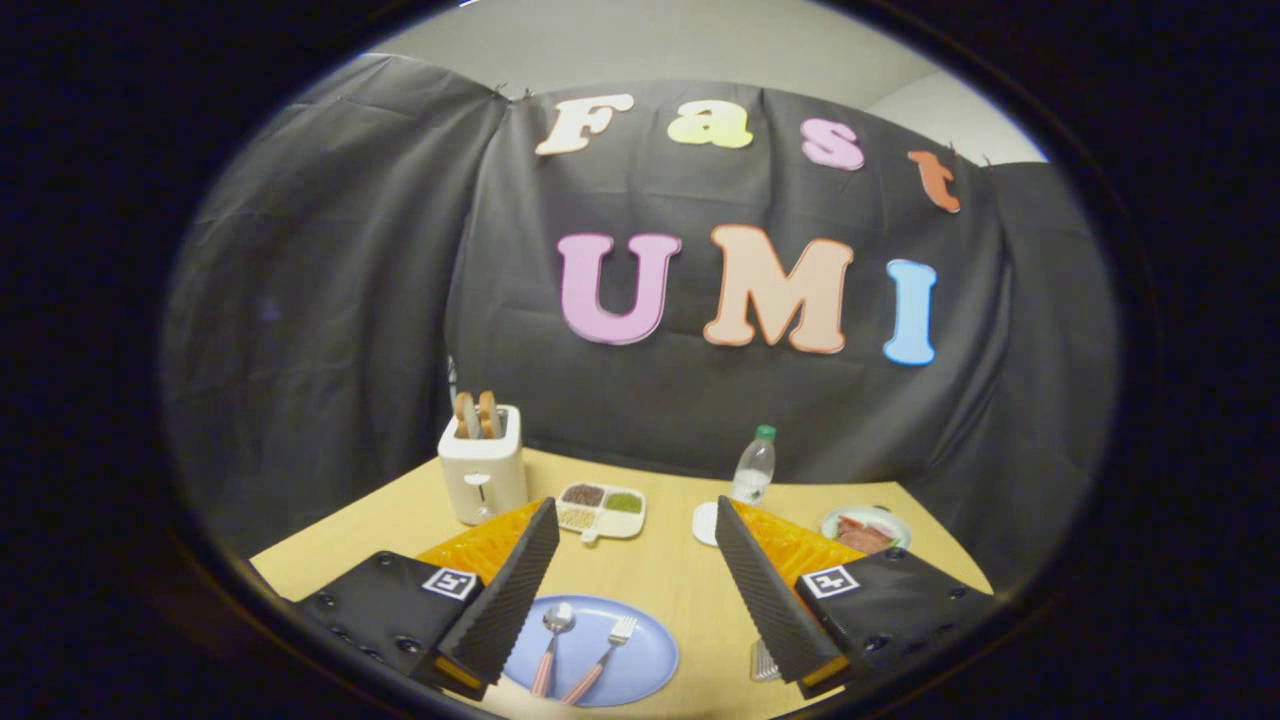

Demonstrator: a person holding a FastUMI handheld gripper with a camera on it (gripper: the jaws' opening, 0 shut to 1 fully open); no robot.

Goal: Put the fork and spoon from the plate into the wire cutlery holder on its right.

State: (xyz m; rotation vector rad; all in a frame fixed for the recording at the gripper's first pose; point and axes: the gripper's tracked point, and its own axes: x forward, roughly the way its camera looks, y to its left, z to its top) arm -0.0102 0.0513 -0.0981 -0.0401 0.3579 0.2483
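Observation:
A blue plate [640,668] lies on the wooden table, low between my two fingers. On it rest a spoon [552,640] and a fork [606,655], both with pink handles, the spoon left of the fork, heads pointing away from me. My gripper [635,515] is open, held above the table with nothing between its fingers. Just right of the plate, a small piece of the wire cutlery holder [764,662] peeks out beside the right finger [765,600], which hides most of it.
A white toaster [483,468] with two bread slices stands at the back left. A divided dish [602,510] of grains sits mid-table. A water bottle [753,468], a white coaster [705,524] and a bowl of food [866,530] are at the back right.

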